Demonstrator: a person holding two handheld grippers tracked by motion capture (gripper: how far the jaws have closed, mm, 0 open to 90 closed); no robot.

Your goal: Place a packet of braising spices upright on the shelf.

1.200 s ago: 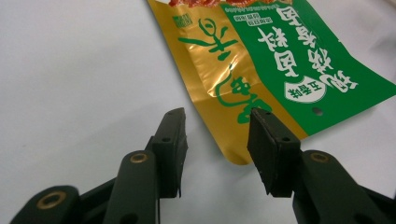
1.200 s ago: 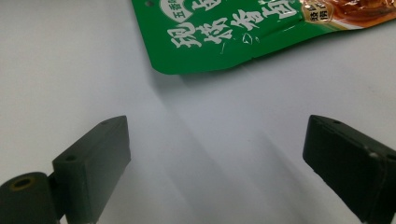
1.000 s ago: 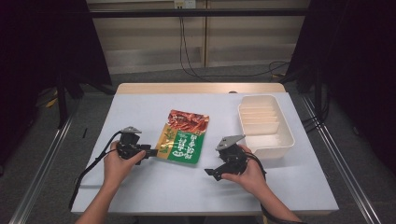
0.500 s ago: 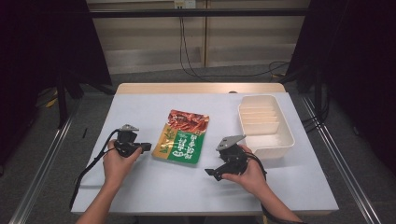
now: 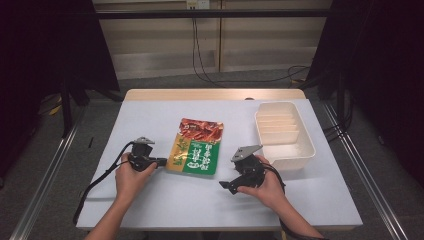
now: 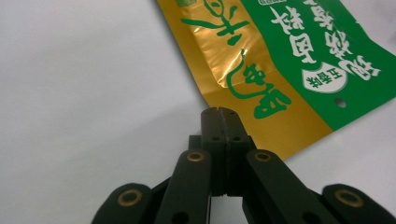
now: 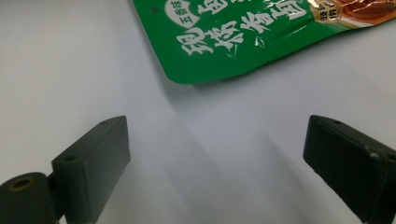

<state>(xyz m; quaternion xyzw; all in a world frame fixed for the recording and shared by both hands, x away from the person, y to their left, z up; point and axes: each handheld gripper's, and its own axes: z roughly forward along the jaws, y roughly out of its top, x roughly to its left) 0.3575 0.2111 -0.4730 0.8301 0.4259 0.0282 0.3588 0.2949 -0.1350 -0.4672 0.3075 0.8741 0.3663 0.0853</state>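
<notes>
Green and gold foil marks the snack pouch, which lies flat near the middle of the white desk, its long axis running away from you with the red picture end far and the green end near. Your left tool sits at the pouch's near left corner, jaws pressed fully together; they have just been closing. In the left gripper view the tips meet right at the gold edge of the pouch, and you cannot tell whether any foil is caught between them, since the edge seems to run just past the tips. Your right tool rests off the near right corner, jaws spread wide with bare desk between them; in its own view the green corner of the pouch lies ahead and slightly left, apart from both jaws. The left hand is the nearer one. A cream divided tray stands to the pouch's right, beyond your right hand.
</notes>
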